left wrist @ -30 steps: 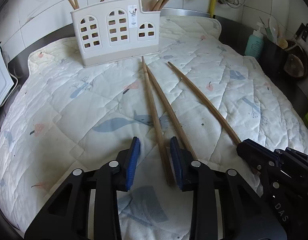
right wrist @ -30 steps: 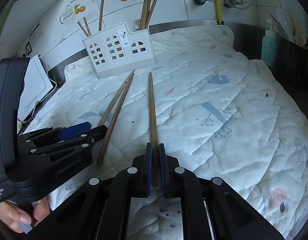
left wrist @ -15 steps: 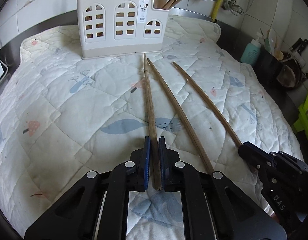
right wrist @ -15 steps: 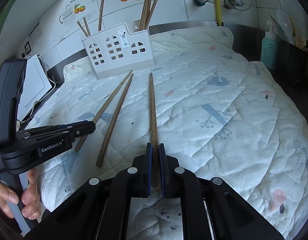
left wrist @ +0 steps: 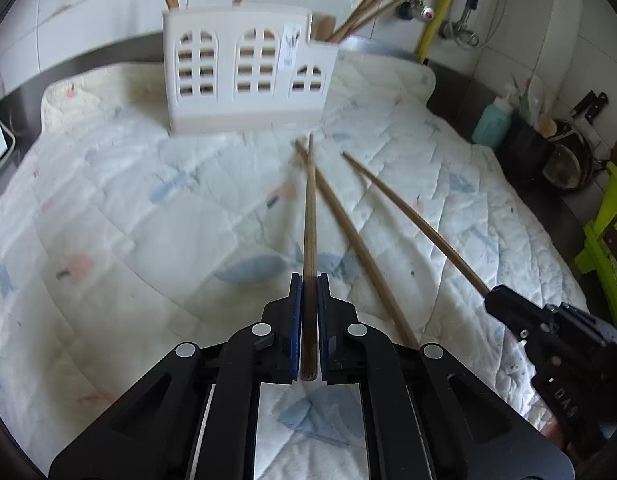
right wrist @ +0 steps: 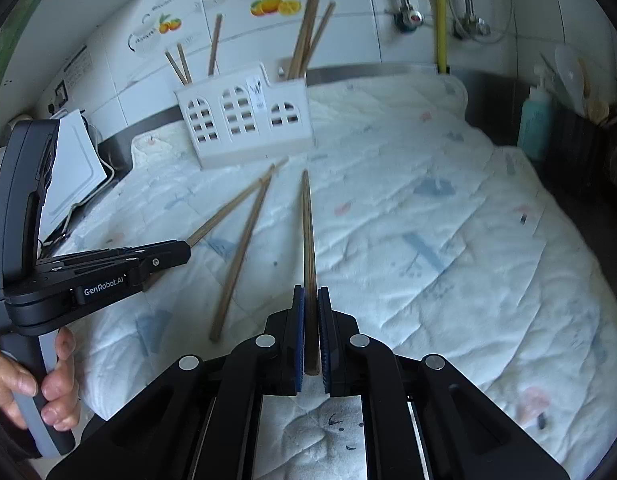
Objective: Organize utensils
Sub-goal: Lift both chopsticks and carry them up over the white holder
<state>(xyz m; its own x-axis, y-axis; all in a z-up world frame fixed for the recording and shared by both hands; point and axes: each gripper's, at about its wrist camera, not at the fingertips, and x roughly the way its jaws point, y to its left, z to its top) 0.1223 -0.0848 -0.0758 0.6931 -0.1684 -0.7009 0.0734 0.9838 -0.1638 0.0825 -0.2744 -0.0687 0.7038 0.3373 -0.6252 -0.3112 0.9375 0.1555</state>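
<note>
My left gripper is shut on a long wooden chopstick and holds it lifted, tip toward the white utensil holder. My right gripper is shut on another chopstick, also lifted, pointing at the holder. A third chopstick lies on the quilted cloth between them; it also shows in the right wrist view. The holder has several chopsticks standing in it. The right gripper shows at the right of the left wrist view, the left gripper at the left of the right wrist view.
A teal soap bottle and dark containers stand at the right edge. A white board leans at the left. Tiled wall with taps and a yellow pipe lies behind the holder.
My left gripper closed on the left chopstick and lifted it, moving toward the holder. My right gripper, shut on its chopstick throughout, has raised it off the cloth.
</note>
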